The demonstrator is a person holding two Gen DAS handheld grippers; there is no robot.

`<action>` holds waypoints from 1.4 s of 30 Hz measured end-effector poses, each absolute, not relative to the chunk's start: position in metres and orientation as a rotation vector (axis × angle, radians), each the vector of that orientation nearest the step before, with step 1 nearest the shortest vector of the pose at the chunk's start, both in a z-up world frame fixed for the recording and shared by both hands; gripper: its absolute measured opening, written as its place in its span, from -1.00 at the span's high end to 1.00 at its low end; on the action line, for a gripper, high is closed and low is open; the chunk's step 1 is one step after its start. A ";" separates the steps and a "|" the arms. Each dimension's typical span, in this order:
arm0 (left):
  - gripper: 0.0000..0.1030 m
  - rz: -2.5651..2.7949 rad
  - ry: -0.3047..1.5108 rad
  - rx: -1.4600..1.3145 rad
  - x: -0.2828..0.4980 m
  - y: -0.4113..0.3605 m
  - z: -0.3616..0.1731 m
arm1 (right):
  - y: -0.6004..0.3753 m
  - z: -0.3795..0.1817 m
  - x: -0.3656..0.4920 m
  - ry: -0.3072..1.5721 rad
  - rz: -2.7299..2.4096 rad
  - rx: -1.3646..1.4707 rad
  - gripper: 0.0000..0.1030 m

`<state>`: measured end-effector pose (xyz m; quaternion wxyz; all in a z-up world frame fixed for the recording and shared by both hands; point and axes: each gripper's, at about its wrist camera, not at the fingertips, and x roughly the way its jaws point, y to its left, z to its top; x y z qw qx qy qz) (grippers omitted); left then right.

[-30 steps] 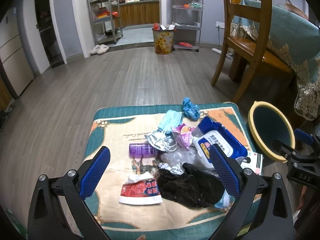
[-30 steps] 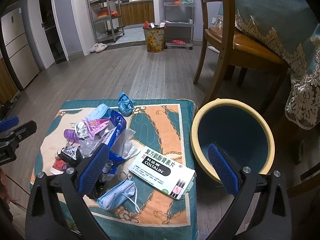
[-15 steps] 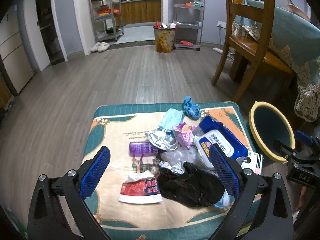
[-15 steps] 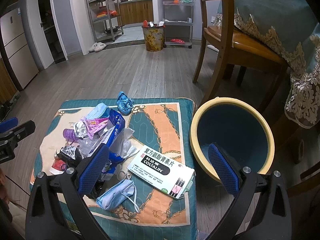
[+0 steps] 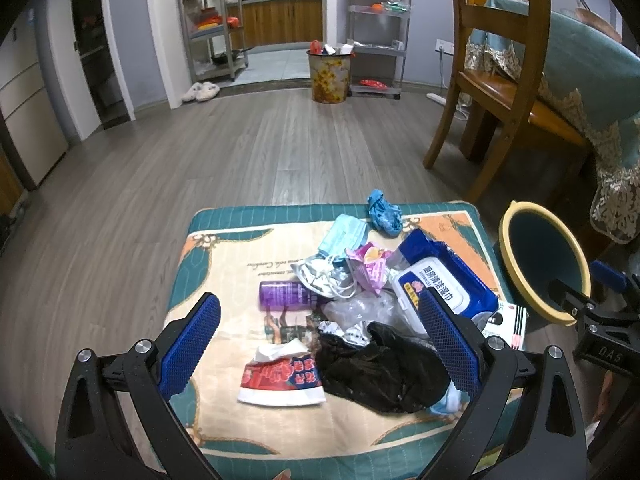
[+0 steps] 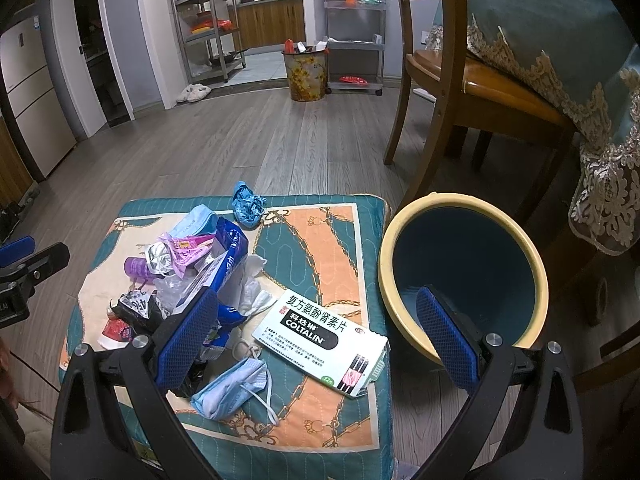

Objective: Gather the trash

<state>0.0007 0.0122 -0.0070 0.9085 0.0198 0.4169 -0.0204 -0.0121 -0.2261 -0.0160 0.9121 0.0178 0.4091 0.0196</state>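
A pile of trash lies on a patterned teal cushion (image 5: 224, 224): a black plastic bag (image 5: 380, 368), a red-and-white wrapper (image 5: 280, 380), a purple bottle (image 5: 284, 294), a blue wet-wipe pack (image 5: 436, 284), face masks (image 5: 344, 234) and a crumpled blue wad (image 5: 382, 216). A white medicine box (image 6: 320, 332) and a blue mask (image 6: 232, 388) lie near the cushion's front right. A yellow-rimmed blue bin (image 6: 460, 276) stands right of the cushion. My left gripper (image 5: 320, 344) hangs open above the black bag. My right gripper (image 6: 316, 336) hangs open above the box and the bin's edge.
A wooden chair (image 6: 452, 80) and a table with a lace-edged teal cloth (image 6: 560, 40) stand to the right. Far back are a flowered waste bin (image 5: 328, 76), metal shelves (image 5: 212, 20) and slippers (image 5: 200, 91). Grey wood floor (image 5: 200, 152) surrounds the cushion.
Both grippers have drifted slightly; the scene sits a little lower in the views. Nothing was taken hold of or moved.
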 end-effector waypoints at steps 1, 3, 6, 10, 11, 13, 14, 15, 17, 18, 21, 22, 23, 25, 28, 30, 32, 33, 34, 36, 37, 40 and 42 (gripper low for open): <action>-0.91 -0.042 0.860 0.041 0.000 0.012 -0.007 | -0.226 -0.016 -0.012 0.844 0.041 0.036 -0.89; -0.91 -0.041 0.861 0.041 0.001 0.012 -0.007 | -0.226 -0.016 -0.012 0.845 0.040 0.036 -0.89; -0.91 -0.040 0.862 0.042 0.001 0.012 -0.008 | -0.227 -0.016 -0.012 0.844 0.039 0.035 -0.89; -0.91 -0.040 0.865 0.040 0.001 0.013 -0.008 | -0.226 -0.016 -0.012 0.845 0.039 0.036 -0.89; -0.91 -0.040 0.867 0.037 0.002 0.014 -0.008 | -0.226 -0.016 -0.012 0.844 0.039 0.036 -0.89; -0.91 -0.039 0.866 0.039 0.002 0.014 -0.008 | -0.227 -0.016 -0.012 0.844 0.039 0.036 -0.89; -0.91 -0.039 0.866 0.038 0.001 0.014 -0.009 | -0.226 -0.016 -0.012 0.845 0.040 0.036 -0.89; -0.91 -0.040 0.865 0.039 0.002 0.014 -0.008 | -0.226 -0.016 -0.012 0.845 0.039 0.036 -0.89; -0.91 -0.033 0.862 0.040 0.002 0.014 -0.008 | -0.226 -0.017 -0.012 0.848 0.042 0.042 -0.89; -0.91 -0.028 0.860 0.038 0.002 0.016 -0.009 | -0.227 -0.017 -0.011 0.854 0.054 0.056 -0.89; -0.91 -0.028 0.875 0.016 0.009 0.022 -0.014 | -0.225 -0.019 -0.005 0.860 0.122 0.122 -0.89; -0.91 -0.020 0.892 0.009 0.013 0.025 -0.017 | -0.223 -0.020 -0.002 0.861 0.152 0.143 -0.89; -0.91 -0.015 0.901 0.004 0.018 0.028 -0.020 | -0.220 -0.021 0.003 0.861 0.183 0.165 -0.89; -0.91 -0.003 0.914 0.011 0.025 0.032 -0.022 | -0.213 -0.026 0.013 0.864 0.215 0.183 -0.89; -0.91 0.033 0.917 0.009 0.040 0.045 -0.027 | -0.199 -0.040 0.032 0.912 0.271 0.206 -0.89; -0.91 0.055 0.928 -0.011 0.048 0.053 -0.030 | -0.193 -0.052 0.041 0.942 0.301 0.223 -0.89; -0.91 0.059 0.939 -0.053 0.056 0.064 -0.036 | -0.192 -0.065 0.050 0.987 0.331 0.257 -0.89; -0.91 0.057 0.941 -0.075 0.060 0.068 -0.039 | -0.193 -0.071 0.052 1.008 0.340 0.278 -0.89; -0.91 0.056 0.942 -0.089 0.063 0.070 -0.041 | -0.193 -0.073 0.053 1.016 0.345 0.290 -0.88; -0.91 0.045 0.951 -0.112 0.071 0.073 -0.048 | -0.192 -0.075 0.054 1.032 0.370 0.310 -0.48; -0.91 0.044 0.952 -0.109 0.074 0.072 -0.050 | -0.190 -0.076 0.055 1.039 0.377 0.309 -0.39; -0.91 0.027 0.955 -0.114 0.083 0.067 -0.057 | -0.184 -0.078 0.055 1.061 0.415 0.315 0.04; -0.91 0.018 0.967 -0.109 0.088 0.060 -0.061 | -0.183 -0.078 0.055 1.071 0.423 0.315 0.66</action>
